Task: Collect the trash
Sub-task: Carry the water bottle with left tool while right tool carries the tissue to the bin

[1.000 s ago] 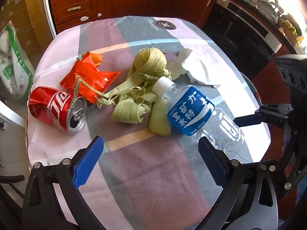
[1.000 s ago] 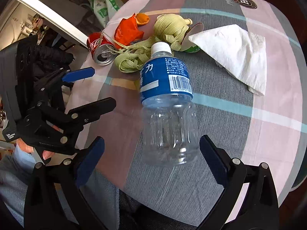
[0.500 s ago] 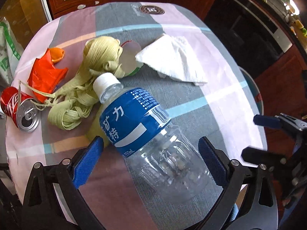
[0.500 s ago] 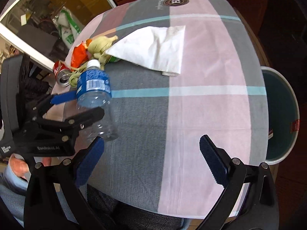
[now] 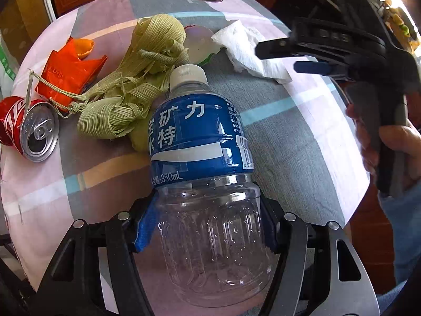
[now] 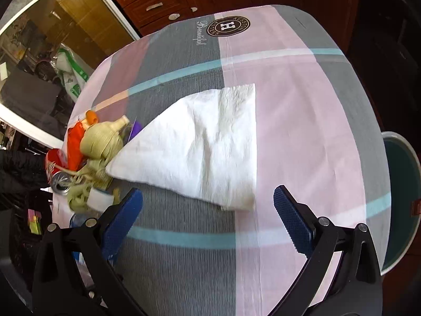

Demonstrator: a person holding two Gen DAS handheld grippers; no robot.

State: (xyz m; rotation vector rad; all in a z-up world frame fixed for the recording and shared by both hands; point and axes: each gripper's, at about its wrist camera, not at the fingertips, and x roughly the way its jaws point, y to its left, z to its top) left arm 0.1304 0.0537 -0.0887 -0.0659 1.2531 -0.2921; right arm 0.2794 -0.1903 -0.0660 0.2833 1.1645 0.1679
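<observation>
The desk [image 6: 302, 100], round and covered with a pink, grey and teal checked cloth, carries all the trash, and a bin [image 6: 400, 200] with a white rim stands just beside its edge in the right wrist view. The left tool [image 5: 208, 221] points steeply down with its jaws closing around the clear lower half of the plastic bottle [image 5: 200, 137]; the blue pads [image 5: 146, 223] sit right against both sides of the bottle, which lies on the cloth with its white cap pointing away. The right tool [image 6: 208, 210] hangs over the desk with its jaws spread wide and nothing between them; the white paper napkin [image 6: 200, 142] lies flat just ahead of its tips. A person's hand [image 5: 389, 147] grips its handle at the right of the left wrist view. Beyond the bottle's cap lies a heap of green leaf wrappers [image 5: 136, 79], touching the bottle. Left of the heap lie an orange snack wrapper [image 5: 68, 76] and, nearest the edge, a red soda can [image 5: 29, 129] on its side.
</observation>
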